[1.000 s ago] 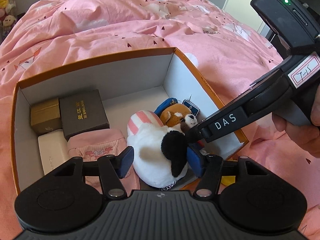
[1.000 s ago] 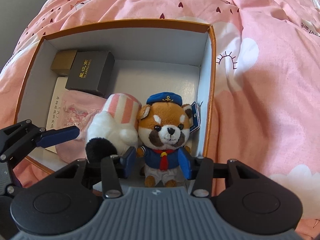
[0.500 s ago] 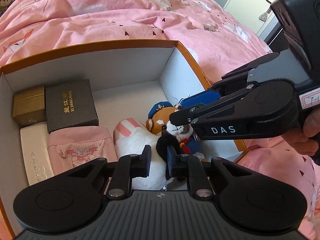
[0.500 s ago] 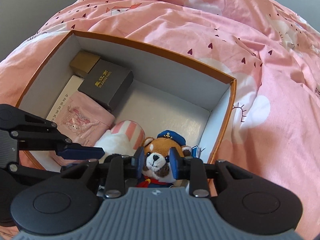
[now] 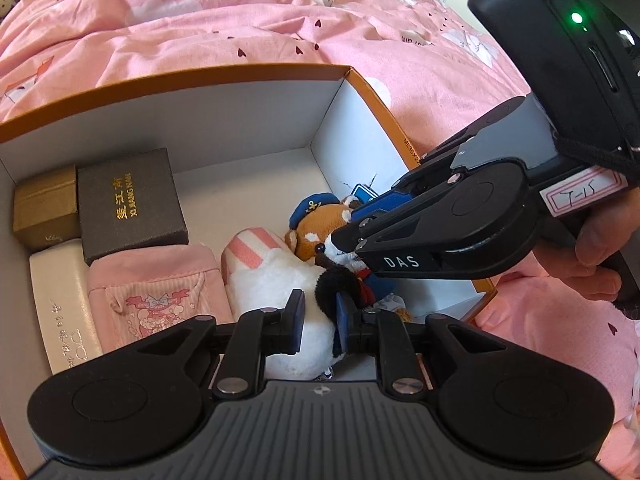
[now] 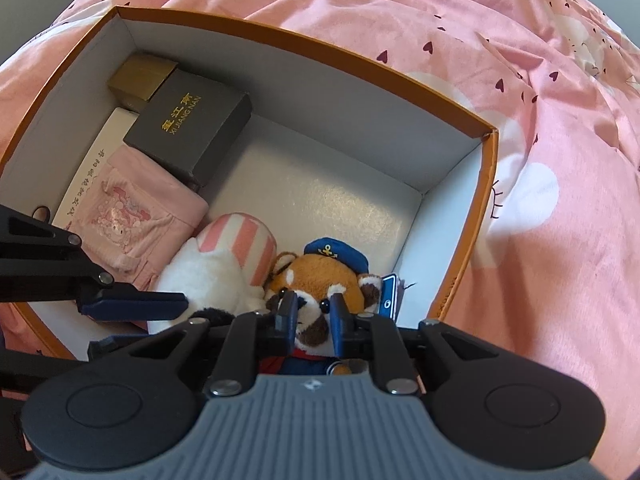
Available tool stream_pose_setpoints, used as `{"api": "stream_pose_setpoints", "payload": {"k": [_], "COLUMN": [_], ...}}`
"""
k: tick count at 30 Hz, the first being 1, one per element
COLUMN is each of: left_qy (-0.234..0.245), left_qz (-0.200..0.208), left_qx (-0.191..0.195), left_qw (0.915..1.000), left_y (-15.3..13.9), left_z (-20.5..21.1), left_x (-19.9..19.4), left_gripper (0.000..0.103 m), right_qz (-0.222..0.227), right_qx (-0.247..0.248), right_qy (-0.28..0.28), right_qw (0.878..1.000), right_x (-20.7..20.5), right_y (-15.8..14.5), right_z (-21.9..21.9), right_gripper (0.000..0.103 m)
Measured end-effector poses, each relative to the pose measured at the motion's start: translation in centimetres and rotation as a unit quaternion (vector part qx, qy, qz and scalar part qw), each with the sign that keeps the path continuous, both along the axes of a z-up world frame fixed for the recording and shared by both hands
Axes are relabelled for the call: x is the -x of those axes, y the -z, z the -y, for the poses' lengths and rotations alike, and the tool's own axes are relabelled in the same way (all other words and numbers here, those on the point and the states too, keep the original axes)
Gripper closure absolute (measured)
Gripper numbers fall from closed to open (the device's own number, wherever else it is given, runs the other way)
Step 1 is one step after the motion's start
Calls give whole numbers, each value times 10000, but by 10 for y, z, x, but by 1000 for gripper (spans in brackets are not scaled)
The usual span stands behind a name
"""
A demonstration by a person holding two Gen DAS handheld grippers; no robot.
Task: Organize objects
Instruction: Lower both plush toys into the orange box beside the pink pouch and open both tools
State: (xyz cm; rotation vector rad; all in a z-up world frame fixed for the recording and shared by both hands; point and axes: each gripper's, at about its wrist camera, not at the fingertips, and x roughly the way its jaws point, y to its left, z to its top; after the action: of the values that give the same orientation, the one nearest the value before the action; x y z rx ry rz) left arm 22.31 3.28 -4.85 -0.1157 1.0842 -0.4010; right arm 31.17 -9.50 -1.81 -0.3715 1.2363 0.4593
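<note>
We look down into an orange-rimmed box (image 6: 486, 208) that sits on a pink quilt (image 6: 560, 280). Two plush toys lie side by side near its front right corner: a white dog (image 5: 280, 292) with a pink-striped end and a black ear, and a red panda (image 6: 320, 280) in a blue sailor cap and jacket.

Our left gripper (image 5: 318, 318) reaches down over the dog. Its jaws stand a little apart and are easing open, with the white body and the black ear between them; the right pad (image 5: 342, 322) seems to touch the ear, though the fur makes it hard to say whether there is real pressure, so we call it a light pinch on the dog.

Our right gripper (image 6: 312, 312) points steeply down at the panda. Its jaws are closing on the toy's head, and the pads (image 6: 288, 310) press in beside the muzzle. In the left wrist view that gripper comes in from the right, held by a hand (image 5: 600, 256), its tip at the panda's face.

The left half of the box is packed. A dark box (image 6: 188, 124) with gold lettering lies against a small gold box (image 6: 140, 74) in the far left corner. Partly under them lies a flat white case (image 5: 60, 304), and a pink pouch (image 5: 156, 296) with a cartoon print lies beside it, touching the dog. The far right part of the floor is bare white card.
</note>
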Motion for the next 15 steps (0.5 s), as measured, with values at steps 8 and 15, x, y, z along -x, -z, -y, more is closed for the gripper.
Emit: {"api": "stream_pose_setpoints", "payload": {"k": [8, 15], "left_qy": [-93, -156], "left_qz": [566, 843], "left_qx": [-56, 12], "left_qw": [9983, 9963], "left_y": [-35, -66], "left_z": [-6, -6], "left_x": [31, 76], "left_gripper": [67, 63], "right_qz": [604, 1219], "right_qx": [-439, -1140], "right_qy": [119, 327], "right_qw": [9971, 9854], "right_x": [30, 91], "right_y": [-37, -73], "right_z": [14, 41], "right_gripper": [84, 71]}}
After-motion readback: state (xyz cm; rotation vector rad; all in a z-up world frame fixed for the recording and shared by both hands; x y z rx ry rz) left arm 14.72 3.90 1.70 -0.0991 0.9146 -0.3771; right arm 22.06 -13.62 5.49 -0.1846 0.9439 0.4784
